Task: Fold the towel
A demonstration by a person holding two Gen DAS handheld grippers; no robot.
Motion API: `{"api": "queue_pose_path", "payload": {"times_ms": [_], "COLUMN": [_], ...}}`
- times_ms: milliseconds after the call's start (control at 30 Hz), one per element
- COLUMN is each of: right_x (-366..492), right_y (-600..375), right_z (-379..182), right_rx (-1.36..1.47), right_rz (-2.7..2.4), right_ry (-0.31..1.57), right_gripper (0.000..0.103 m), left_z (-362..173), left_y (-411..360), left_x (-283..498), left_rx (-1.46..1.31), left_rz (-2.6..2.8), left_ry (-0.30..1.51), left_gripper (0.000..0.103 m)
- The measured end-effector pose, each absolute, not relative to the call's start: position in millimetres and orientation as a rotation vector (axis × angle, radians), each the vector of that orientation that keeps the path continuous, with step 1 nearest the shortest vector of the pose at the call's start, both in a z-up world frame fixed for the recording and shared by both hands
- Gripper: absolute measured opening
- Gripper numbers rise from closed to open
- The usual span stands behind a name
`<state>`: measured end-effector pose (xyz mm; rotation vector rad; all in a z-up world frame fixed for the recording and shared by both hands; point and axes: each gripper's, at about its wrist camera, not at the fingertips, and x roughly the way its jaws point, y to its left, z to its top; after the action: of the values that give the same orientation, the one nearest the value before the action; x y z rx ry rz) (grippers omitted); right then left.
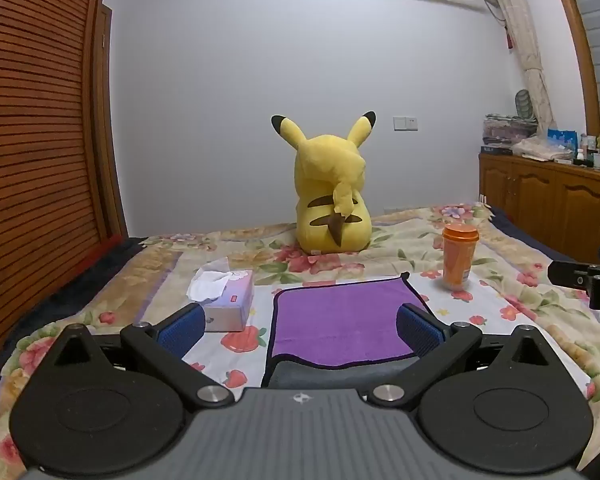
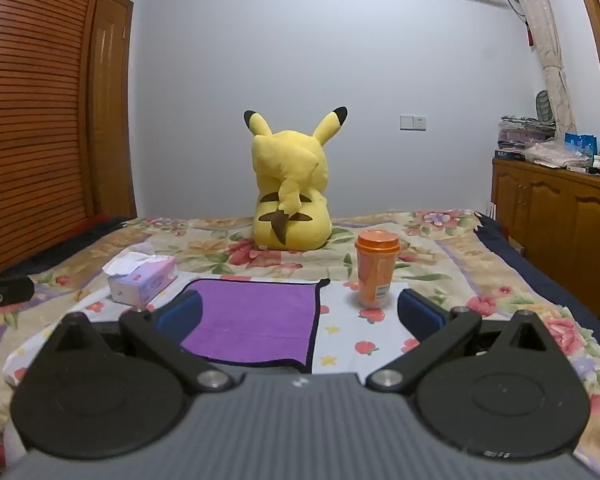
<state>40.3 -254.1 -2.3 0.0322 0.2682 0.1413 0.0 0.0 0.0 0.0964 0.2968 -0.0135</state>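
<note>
A purple towel (image 1: 336, 318) with a dark hem lies on the flowered bedspread, its near edge folded over a grey underside. It also shows in the right wrist view (image 2: 256, 316). My left gripper (image 1: 300, 326) is open and empty, its blue-padded fingers spread above the towel's near part. My right gripper (image 2: 300, 314) is open and empty, hovering over the towel's right edge. The right gripper's body shows at the right edge of the left wrist view (image 1: 588, 280).
A tissue box (image 1: 230, 300) sits left of the towel. An orange cup with lid (image 1: 458, 256) stands right of it, close to my right finger (image 2: 420, 312). A yellow plush toy (image 1: 332, 196) sits behind. A wooden cabinet (image 1: 560, 200) stands at right.
</note>
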Motion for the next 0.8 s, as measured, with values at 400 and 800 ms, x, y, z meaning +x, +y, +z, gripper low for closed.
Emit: {"api": "queue_pose_path", "payload": {"times_ms": [400,800], "right_x": [40.5,40.0], "right_y": [-258.1,-261.0], "right_z": [-3.9,-5.1], "right_rx": [0.032,0.033], "right_rz": [0.140,0.139], "right_ry": [0.264,0.263], "right_gripper": [0.103,0.103], "left_z": [0.0,0.1], "left_y": [0.2,0.1], "left_x": [0.5,0.5], "left_rx": [0.100,0.102], "left_rz": [-0.011,-0.009], "left_ry": [0.292,0.291], "left_gripper": [0.103,0.103]}}
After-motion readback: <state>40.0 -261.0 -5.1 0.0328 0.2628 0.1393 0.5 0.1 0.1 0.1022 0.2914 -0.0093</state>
